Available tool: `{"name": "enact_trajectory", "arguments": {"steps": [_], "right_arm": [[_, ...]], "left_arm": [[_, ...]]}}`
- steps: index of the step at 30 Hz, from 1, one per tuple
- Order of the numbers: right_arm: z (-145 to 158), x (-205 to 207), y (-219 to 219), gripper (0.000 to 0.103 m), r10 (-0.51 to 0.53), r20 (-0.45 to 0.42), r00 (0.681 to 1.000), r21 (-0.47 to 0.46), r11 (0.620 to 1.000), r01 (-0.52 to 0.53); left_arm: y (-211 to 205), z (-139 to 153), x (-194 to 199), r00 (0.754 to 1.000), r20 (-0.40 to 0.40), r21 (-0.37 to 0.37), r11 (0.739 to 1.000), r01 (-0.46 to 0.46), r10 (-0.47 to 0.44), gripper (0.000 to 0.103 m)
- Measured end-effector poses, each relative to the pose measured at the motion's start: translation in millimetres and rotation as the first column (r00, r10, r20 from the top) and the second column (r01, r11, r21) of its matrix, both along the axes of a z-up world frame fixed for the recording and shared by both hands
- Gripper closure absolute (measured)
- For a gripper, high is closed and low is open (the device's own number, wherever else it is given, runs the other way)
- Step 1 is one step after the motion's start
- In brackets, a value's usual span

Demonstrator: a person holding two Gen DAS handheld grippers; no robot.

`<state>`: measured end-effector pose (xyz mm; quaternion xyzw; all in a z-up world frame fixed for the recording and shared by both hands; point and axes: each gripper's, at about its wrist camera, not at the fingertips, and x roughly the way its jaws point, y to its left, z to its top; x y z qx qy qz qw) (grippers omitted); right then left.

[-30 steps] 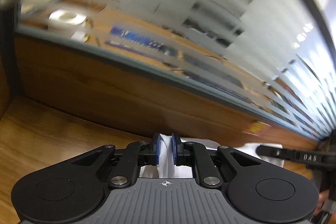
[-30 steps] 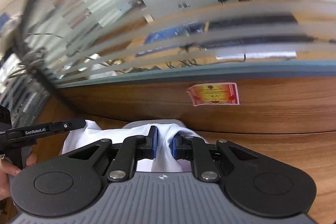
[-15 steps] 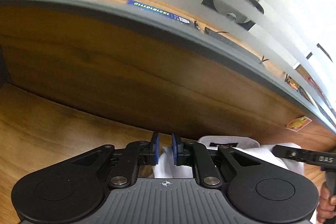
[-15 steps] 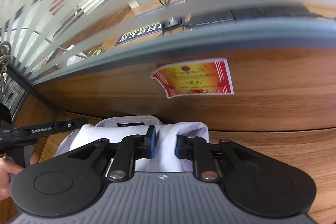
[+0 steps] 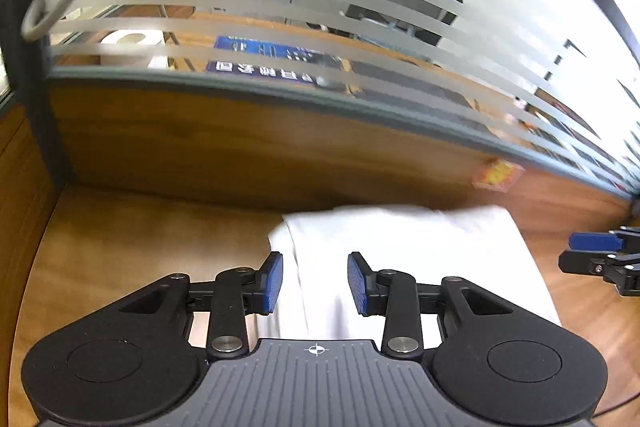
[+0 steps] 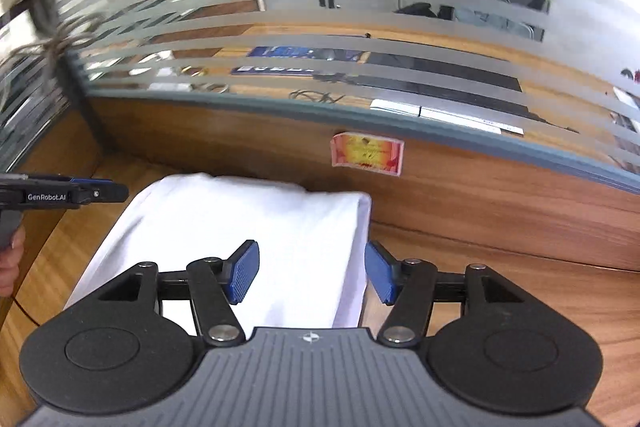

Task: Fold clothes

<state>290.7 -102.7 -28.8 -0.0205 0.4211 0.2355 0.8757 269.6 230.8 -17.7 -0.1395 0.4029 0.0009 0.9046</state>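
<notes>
With both the left claw (image 5: 315, 281) and right claw (image 6: 312, 271) spread wide and gripping nothing, the white garment (image 6: 256, 231) lies doubled flat on the desk (image 6: 500, 291); either another fold or finished

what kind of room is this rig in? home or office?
Most likely an office, not a home. A wooden desk is backed by a partition with frosted-stripe glass; through it, another desk with a keyboard and cables. A white garment lies on the desk.
</notes>
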Motion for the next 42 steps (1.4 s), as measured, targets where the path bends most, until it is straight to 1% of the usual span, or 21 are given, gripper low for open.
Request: {"name": "enact_trajectory", "arguments": {"steps": [2,5,7,8,10,11,15,17,19,21,25,29,34,37,40,42], "right_arm": [[1,-18,-1,0.039,0.011,-0.004,1.0,0.002,1.0,-0.011],[1,-46,0,0.039,0.031,-0.011,0.999,-0.007,0.999,-0.031],[-4,-61,6,0.042,0.044,-0.01,0.999,-0.026,0.999,-0.045],[-9,-67,11,0.045,0.055,-0.009,0.998,-0.04,0.998,-0.056],[-19,-76,21,0.062,0.081,-0.011,0.997,-0.072,0.994,-0.081],[-25,-80,25,0.063,0.089,-0.012,0.996,-0.092,0.992,-0.09],[-53,-87,34,0.063,0.093,-0.034,0.995,-0.165,0.981,-0.097],[-65,-87,30,0.063,0.071,-0.063,0.996,-0.172,0.982,-0.081],[-62,-89,25,0.063,0.054,-0.065,0.996,-0.148,0.987,-0.063],[-53,-90,22,0.063,0.049,-0.049,0.998,-0.126,0.991,-0.055],[-34,-75,25,0.063,0.049,0.005,0.999,-0.089,0.995,-0.048],[-27,-45,42,0.062,0.062,0.02,0.998,-0.084,0.995,-0.06],[-39,-5,63,0.059,0.073,0.016,0.997,-0.111,0.991,-0.071],[-49,12,69,0.053,0.064,0.012,0.998,-0.115,0.991,-0.063],[-58,24,66,0.049,0.046,0.002,0.999,-0.113,0.993,-0.046],[-64,29,61,0.046,0.029,-0.009,1.0,-0.104,0.994,-0.03]], "left_arm": [[-6,4,-16,1.0,-0.004,0.013,0.999,0.031,-0.031,0.065],[-19,8,-27,0.997,-0.01,0.033,0.996,0.08,-0.08,0.064],[-29,5,-37,0.994,-0.019,0.043,0.993,0.112,-0.111,0.064],[-35,2,-39,0.992,-0.027,0.05,0.991,0.126,-0.125,0.064],[-43,-5,-41,0.989,-0.044,0.061,0.988,0.142,-0.139,0.064],[-43,-8,-40,0.99,-0.049,0.062,0.988,0.138,-0.135,0.064],[-41,-19,-39,0.99,-0.071,0.067,0.99,0.125,-0.12,0.063],[-40,-25,-39,0.99,-0.082,0.07,0.991,0.118,-0.112,0.063],[-39,-30,-38,0.99,-0.093,0.072,0.991,0.112,-0.105,0.063],[-38,-36,-37,0.99,-0.104,0.075,0.992,0.105,-0.097,0.063],[-35,-25,-35,0.996,-0.039,0.059,0.995,0.084,-0.081,0.063],[-45,-18,-13,0.995,-0.004,0.064,0.993,0.099,-0.099,0.06],[-53,-22,20,0.994,-0.025,0.095,0.989,0.111,-0.109,0.058],[-49,-29,36,0.995,-0.042,0.087,0.992,0.094,-0.091,0.055],[-40,-39,47,0.996,-0.07,0.078,0.995,0.056,-0.051,0.055],[-35,-42,50,0.997,-0.073,0.061,0.997,0.038,-0.033,0.055]]}}
